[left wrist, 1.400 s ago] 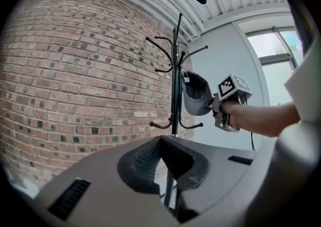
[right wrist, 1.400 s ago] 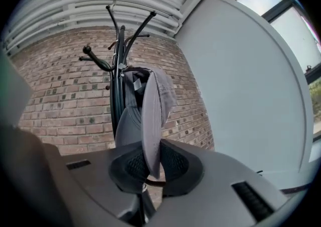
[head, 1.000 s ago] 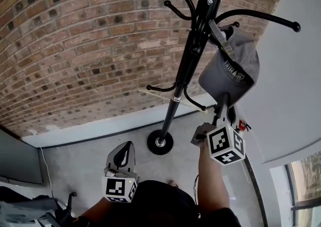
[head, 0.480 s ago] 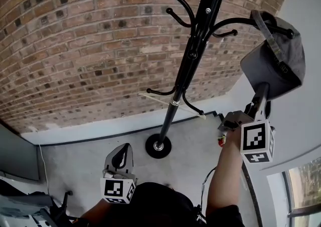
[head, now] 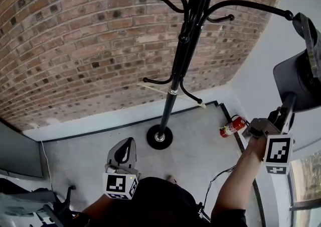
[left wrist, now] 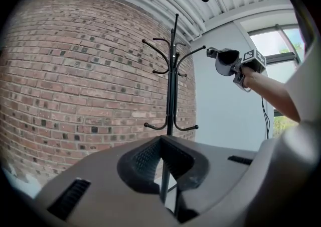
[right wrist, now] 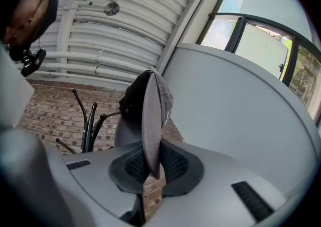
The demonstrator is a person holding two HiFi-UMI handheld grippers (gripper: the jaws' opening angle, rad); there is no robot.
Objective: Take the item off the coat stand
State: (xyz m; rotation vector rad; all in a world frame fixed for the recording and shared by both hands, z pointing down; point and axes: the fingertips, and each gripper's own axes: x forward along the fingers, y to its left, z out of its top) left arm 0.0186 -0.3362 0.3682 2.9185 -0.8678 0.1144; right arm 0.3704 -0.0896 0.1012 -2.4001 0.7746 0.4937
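Head view: a grey cloth cap [head: 301, 78] hangs at the far right, clear of the coat stand [head: 175, 78] and its hooks. The right gripper [head: 287, 104] pinches it from below, and the left gripper [head: 125, 151] sits low and near. Left gripper view: its jaws are pressed together on nothing. Right gripper view: the jaws clamp the brim [right wrist: 150, 120] edge-on. I judge the cap light, its crown soft and floppy, so the stiffer brim is the firm place to hold.
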